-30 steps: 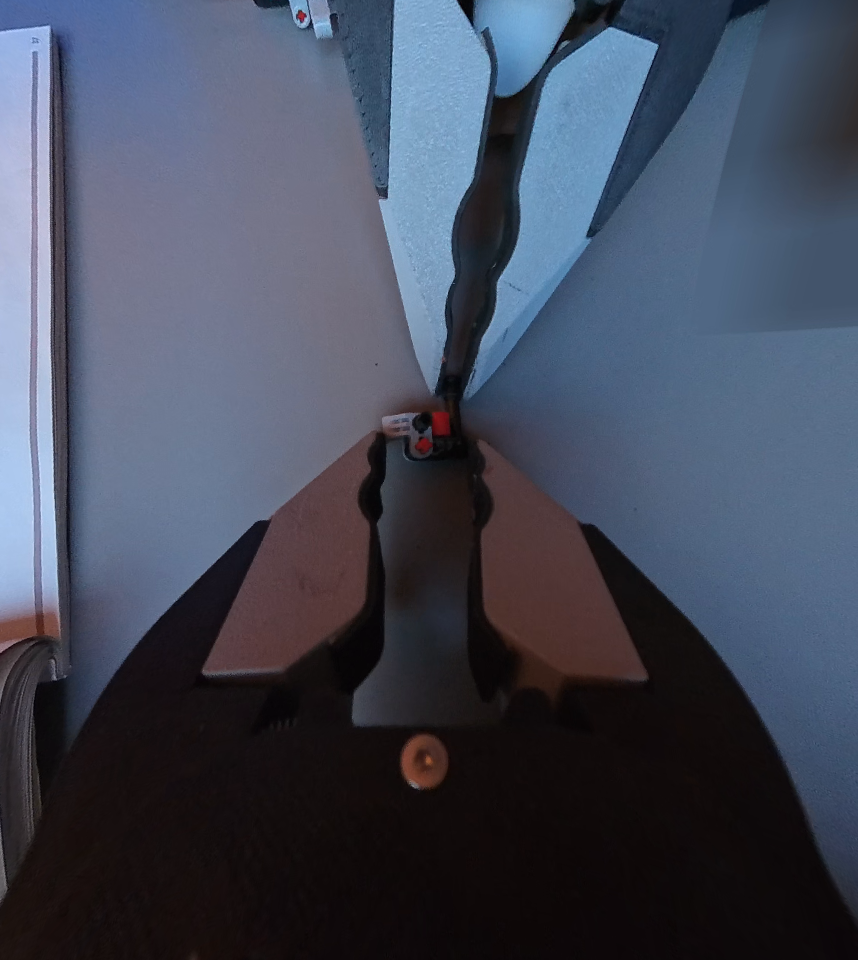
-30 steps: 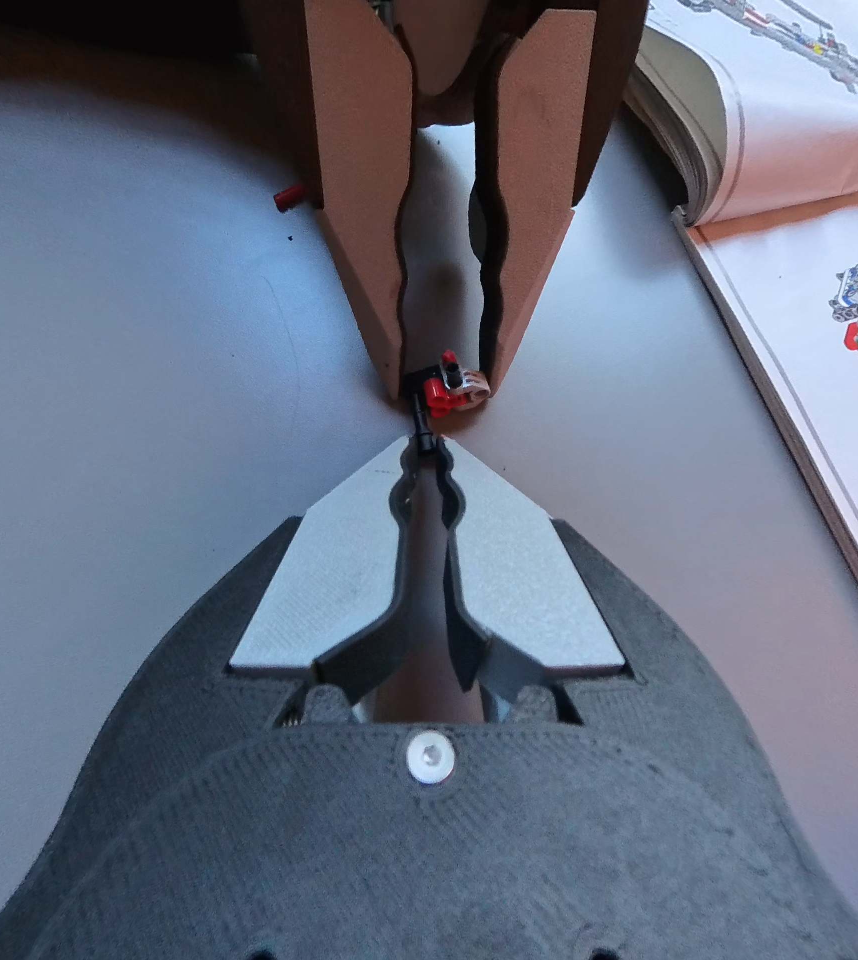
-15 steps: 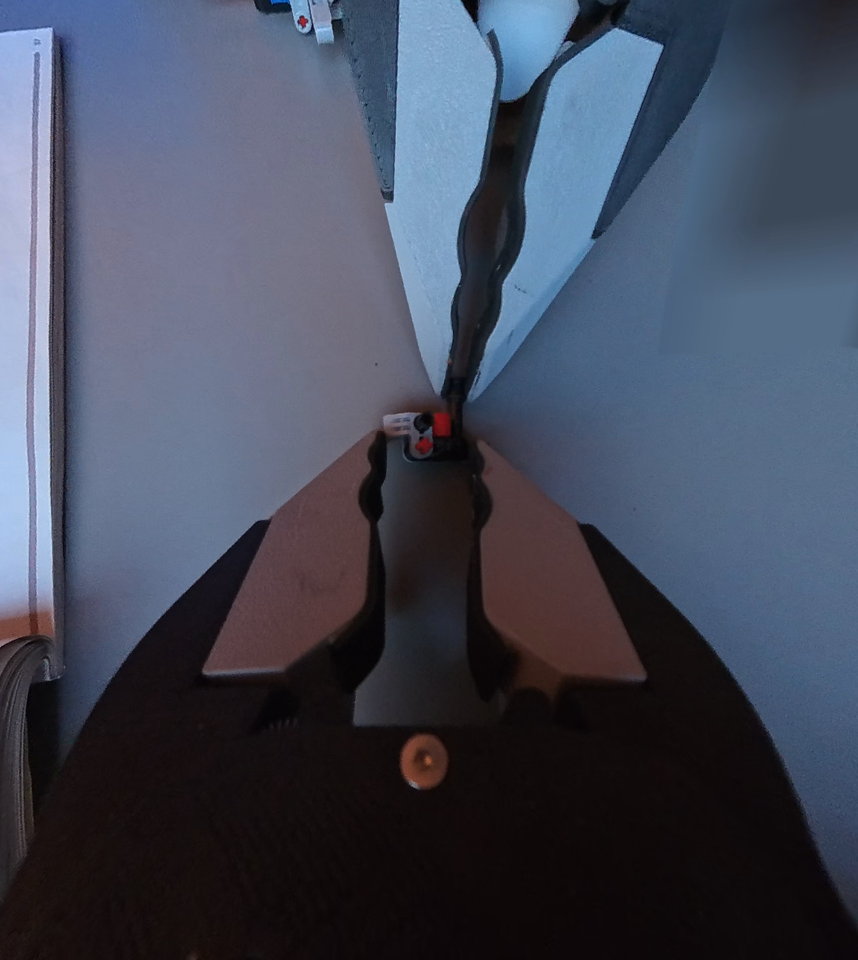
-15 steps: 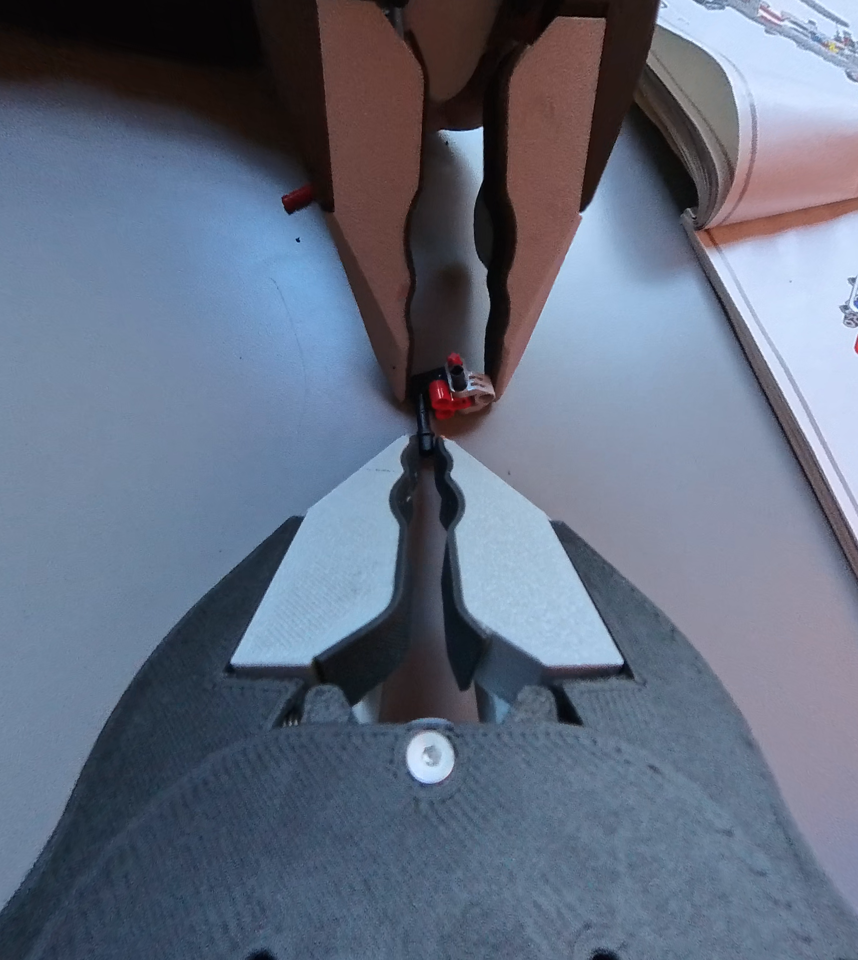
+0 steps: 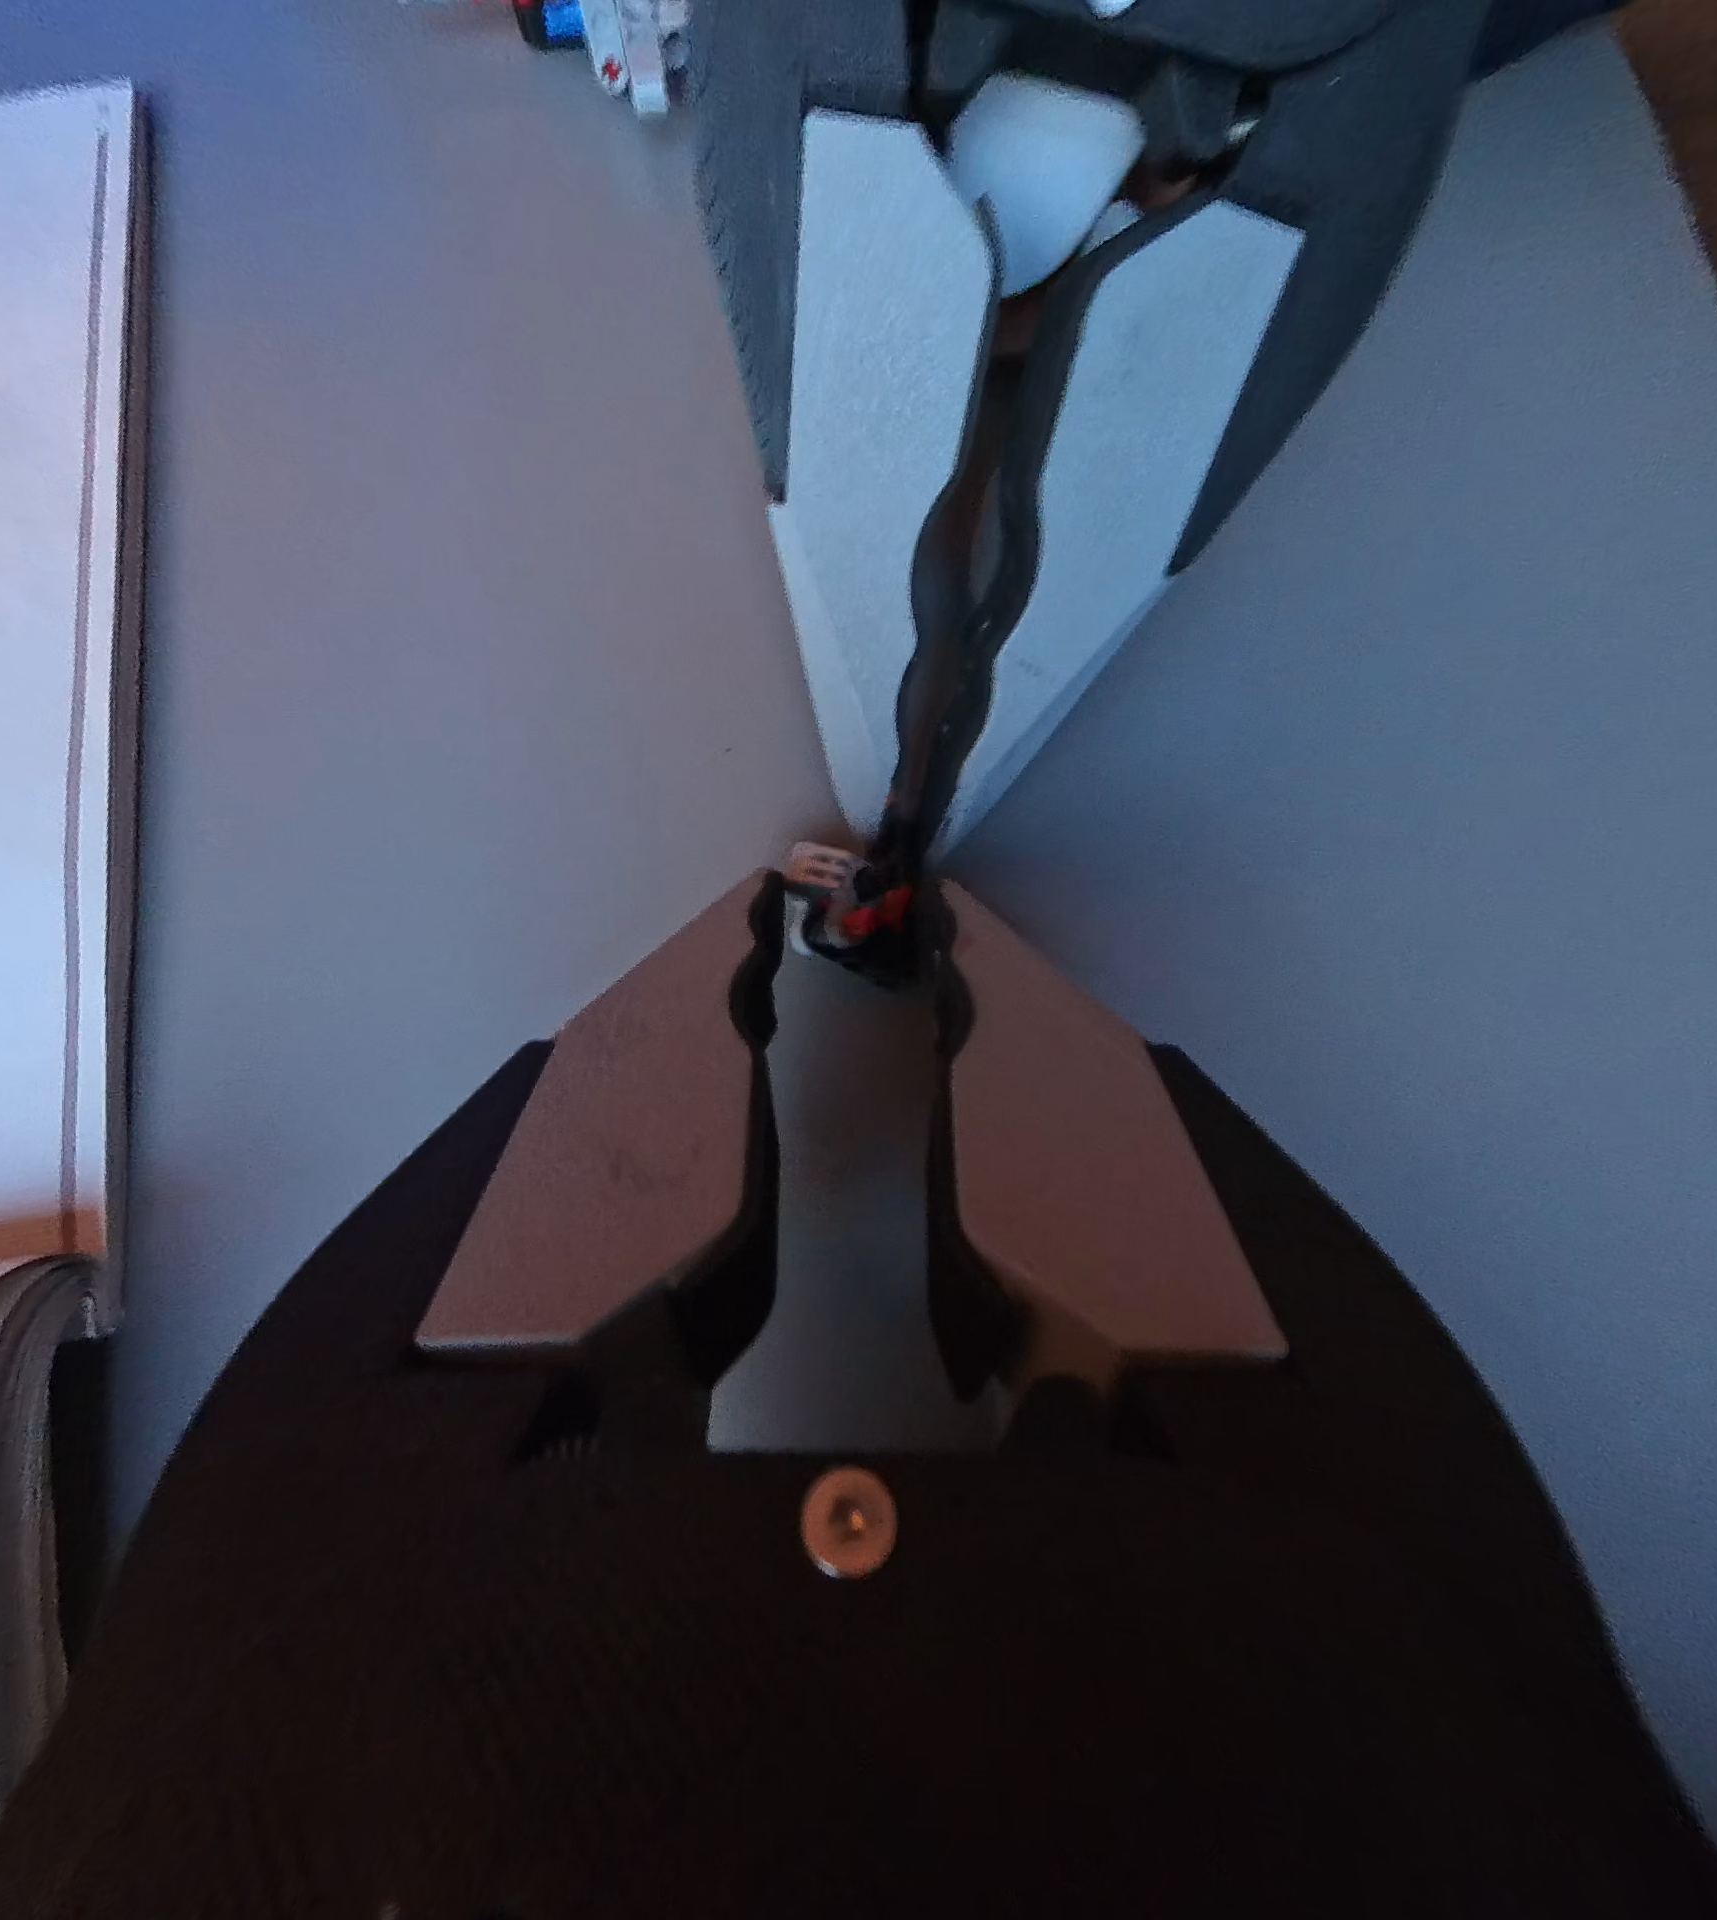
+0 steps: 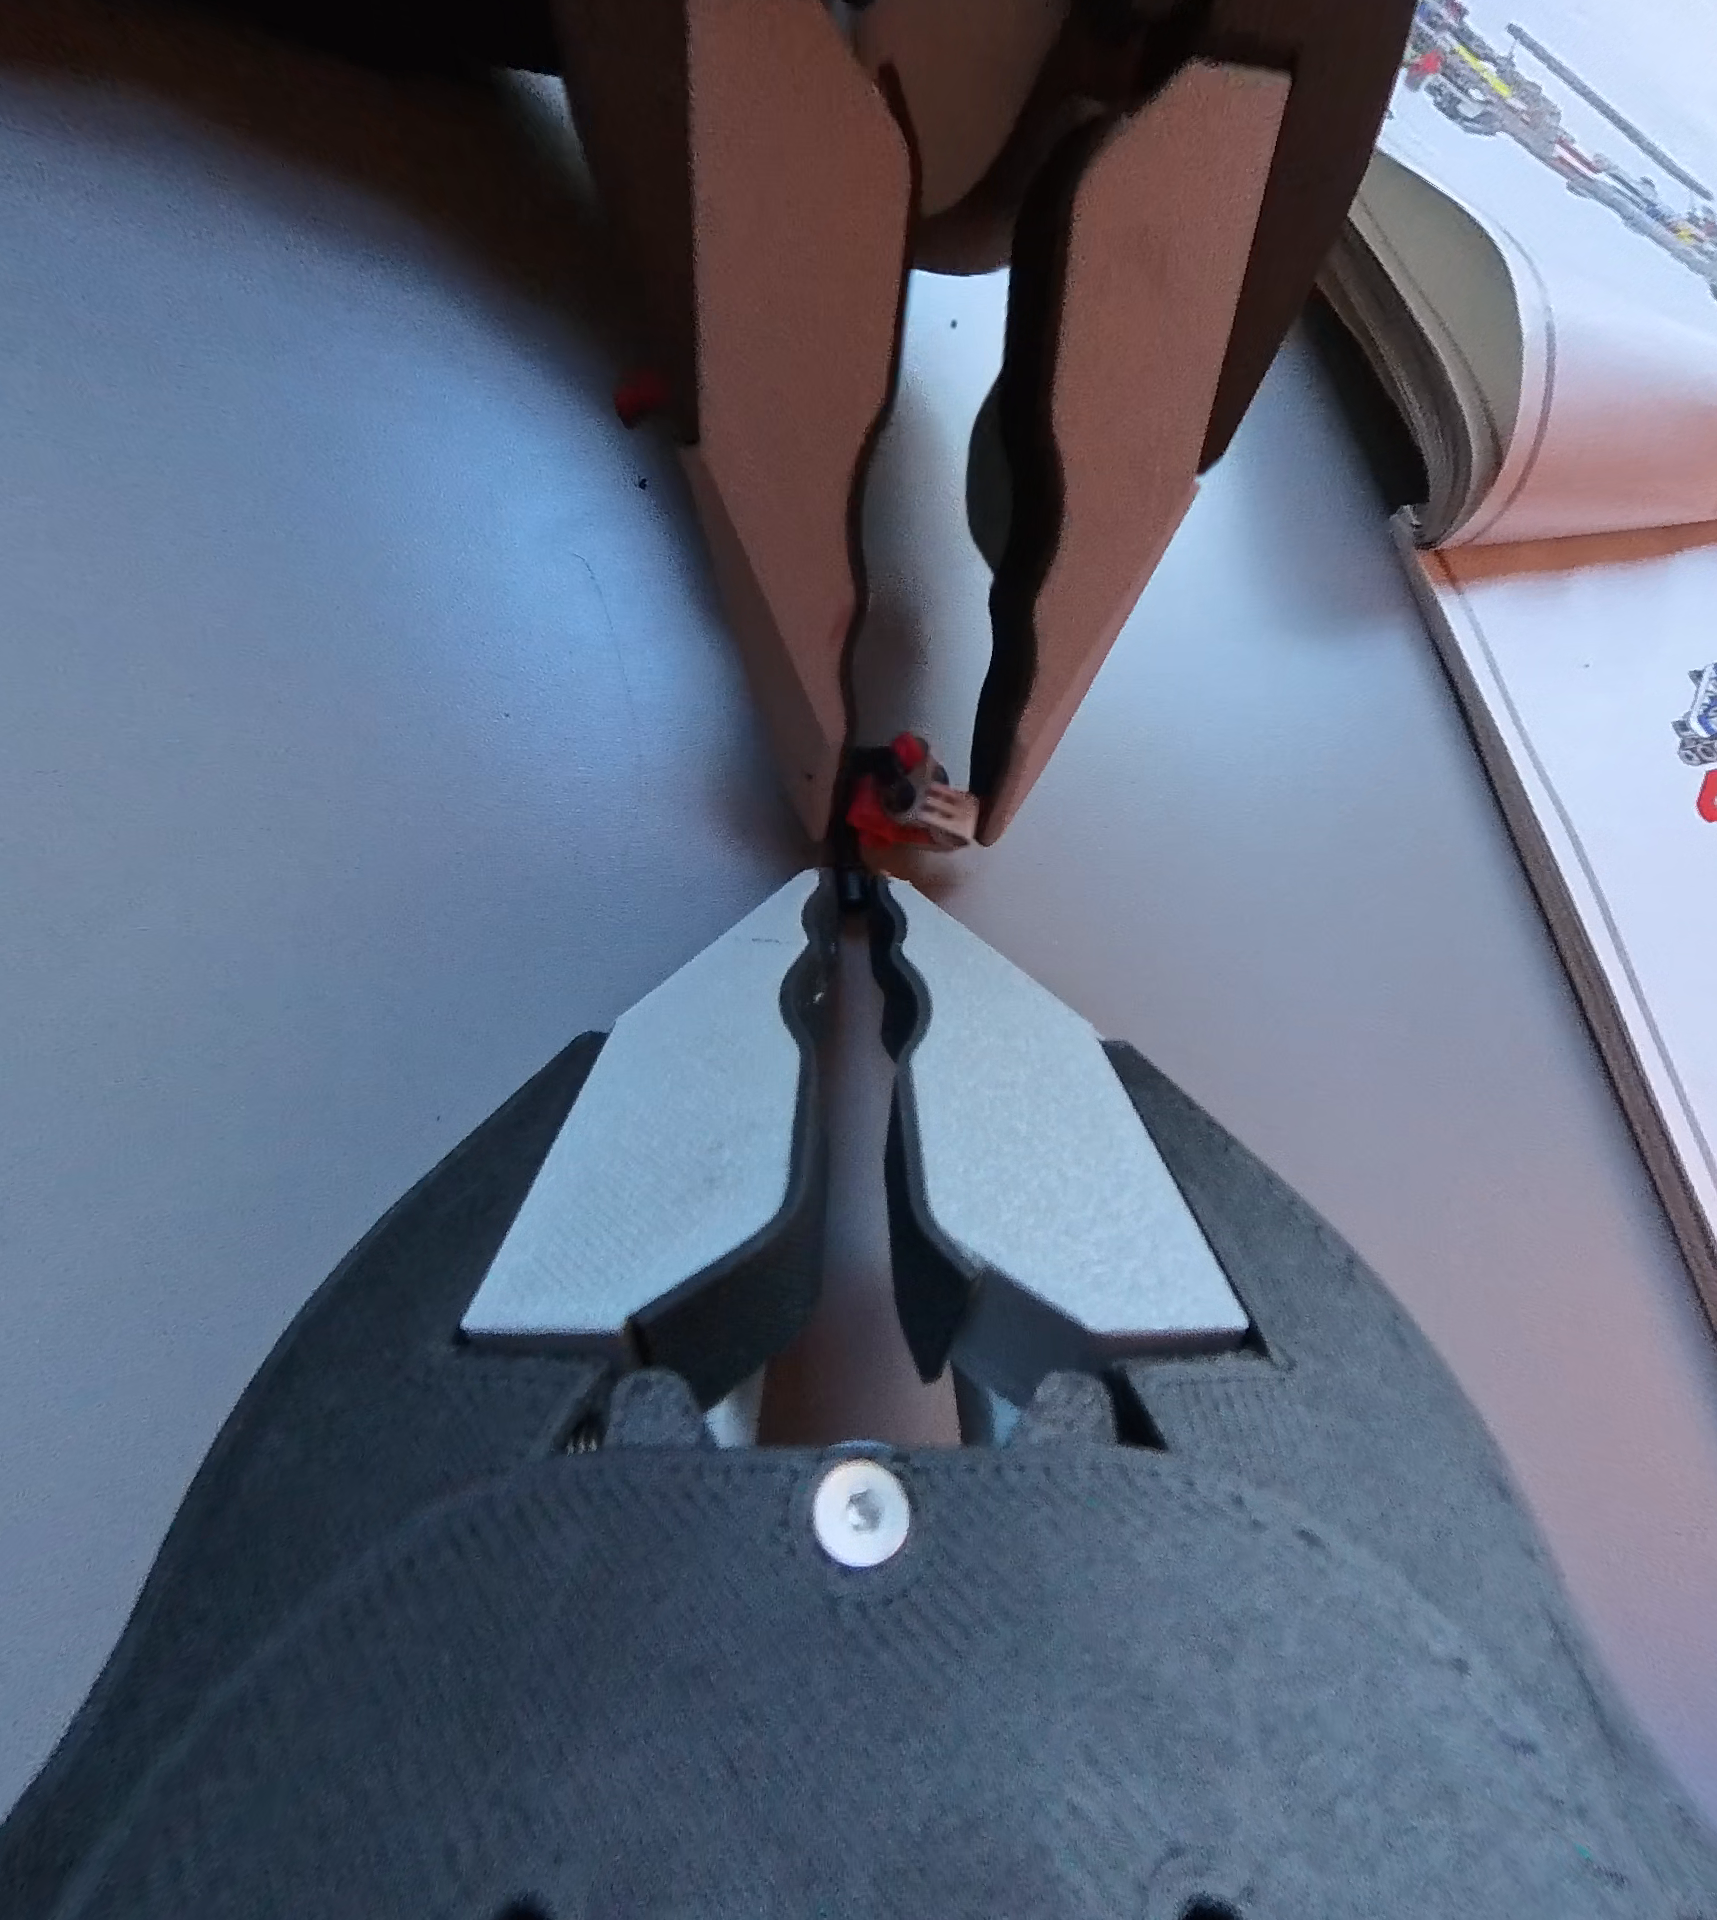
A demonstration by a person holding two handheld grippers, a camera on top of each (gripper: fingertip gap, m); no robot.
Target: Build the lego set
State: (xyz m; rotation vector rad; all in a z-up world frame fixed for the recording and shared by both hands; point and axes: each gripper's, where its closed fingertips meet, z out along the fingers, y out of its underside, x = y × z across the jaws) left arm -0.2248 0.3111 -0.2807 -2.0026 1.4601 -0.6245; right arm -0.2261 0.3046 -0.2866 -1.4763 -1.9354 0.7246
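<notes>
Matt smooth grey tabletop [image 6: 262, 727] showing a soft sheen, small glossy plastic piece [image 6: 911, 795] in red, black and tan, paper booklet [image 6: 1664, 727] lying with smooth printed pages, finely ribbed matt plastic gripper shell [image 6: 833, 1714], bright metal screw [image 6: 860, 1509] glinting

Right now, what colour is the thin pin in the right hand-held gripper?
Black pin; clearest in the right wrist view.

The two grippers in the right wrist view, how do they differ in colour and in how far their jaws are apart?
The right gripper has pale grey fingers on a dark grey body; the left gripper has tan fingers on a dark brown body. The right gripper's jaws are nearly shut, pinching a thin black pin; the left gripper's stand wider, around a small red, black and pale brick assembly. Both point tip to tip, low over the grey table.
</notes>
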